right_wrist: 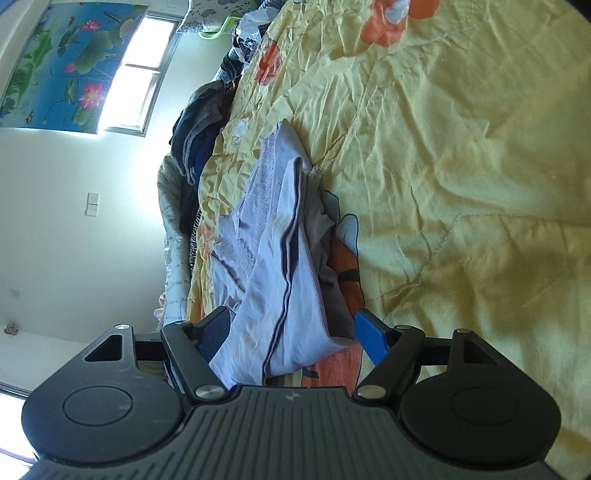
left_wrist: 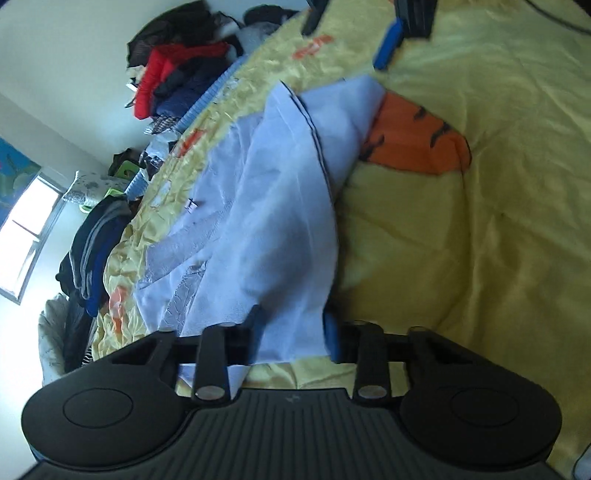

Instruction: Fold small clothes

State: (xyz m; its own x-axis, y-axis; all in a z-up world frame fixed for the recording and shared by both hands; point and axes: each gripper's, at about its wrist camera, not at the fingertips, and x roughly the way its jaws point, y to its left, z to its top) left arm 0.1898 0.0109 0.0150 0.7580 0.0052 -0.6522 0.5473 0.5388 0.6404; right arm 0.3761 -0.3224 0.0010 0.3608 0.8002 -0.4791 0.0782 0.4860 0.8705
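Left wrist view: the left gripper [left_wrist: 293, 334] has its two fingers on either side of a bunched fold of the pale lilac garment [left_wrist: 258, 206], and they appear clamped on it, though the cloth hides the contact itself. The garment stretches away from the gripper across the yellow quilt [left_wrist: 480, 184] of the bed, its far edge lying over an orange print on the quilt. The right gripper [left_wrist: 354, 35] shows beyond the garment's far end, near the top edge. A heap of dark and red clothes [left_wrist: 173, 70] lies beyond the quilt's far side.

Right wrist view: the right gripper [right_wrist: 295, 332] has its fingers standing wide apart, with the lilac garment [right_wrist: 280, 258] draped between them but not pinched. The garment's dark piping runs lengthwise away from the gripper. Past the quilt [right_wrist: 443, 166], a lotus painting [right_wrist: 70, 62] hangs beside a bright window [right_wrist: 144, 74].
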